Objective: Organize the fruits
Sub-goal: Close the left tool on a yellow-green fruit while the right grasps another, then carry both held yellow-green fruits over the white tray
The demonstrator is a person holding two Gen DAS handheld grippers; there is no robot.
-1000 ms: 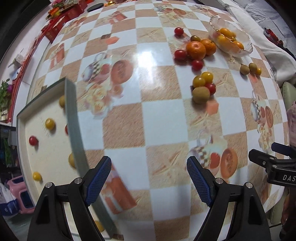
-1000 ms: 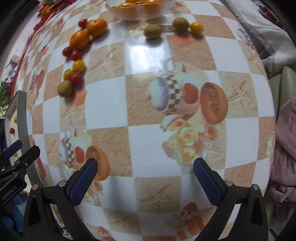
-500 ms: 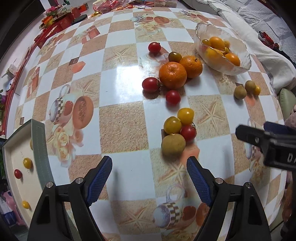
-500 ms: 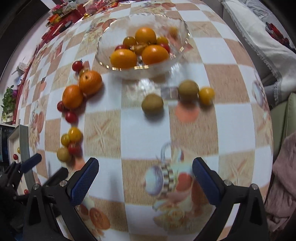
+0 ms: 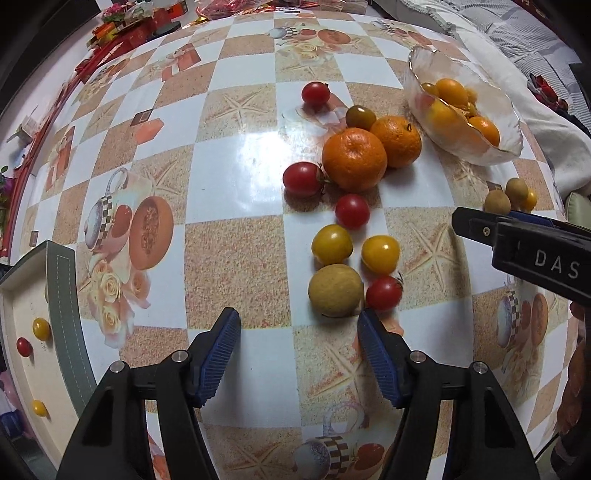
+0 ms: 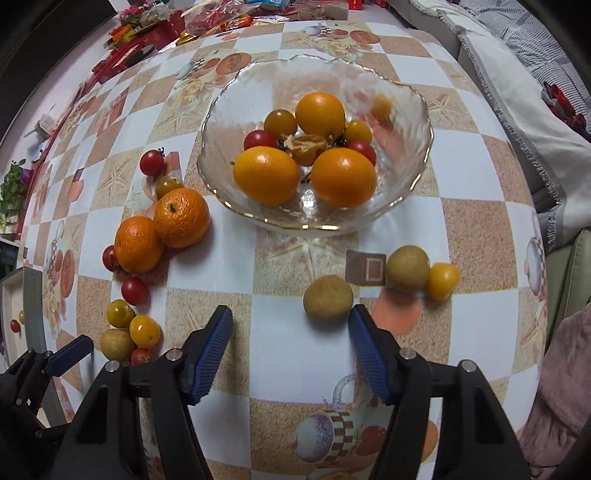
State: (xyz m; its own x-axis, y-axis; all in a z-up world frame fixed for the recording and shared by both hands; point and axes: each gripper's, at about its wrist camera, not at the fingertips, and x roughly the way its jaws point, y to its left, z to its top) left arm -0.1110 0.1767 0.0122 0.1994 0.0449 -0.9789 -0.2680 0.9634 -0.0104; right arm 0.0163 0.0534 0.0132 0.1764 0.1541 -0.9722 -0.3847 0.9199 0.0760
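Loose fruit lies on the checked tablecloth. In the left wrist view my left gripper [image 5: 297,328] is open and empty, just short of a tan round fruit [image 5: 335,290], with red [image 5: 384,293] and yellow cherry tomatoes [image 5: 331,244] and two oranges [image 5: 354,158] beyond. In the right wrist view my right gripper [image 6: 290,325] is open and empty, close before another tan fruit [image 6: 328,297]. A second tan fruit [image 6: 407,267] and a yellow tomato [image 6: 443,280] lie to its right. A glass bowl [image 6: 406,184] behind holds oranges and tomatoes.
A cream tray with a grey rim [image 5: 61,295] sits at the table's left edge and holds a few cherry tomatoes [image 5: 40,328]. Red packages [image 6: 147,33] clutter the far side. A grey blanket [image 6: 524,74] and a pink cloth [image 6: 565,387] lie at the right.
Both grippers have moved forward over the table towards the fruit. The left one swung away from the tray to the tomato cluster. The right one closed in on the bowl and tan fruits.
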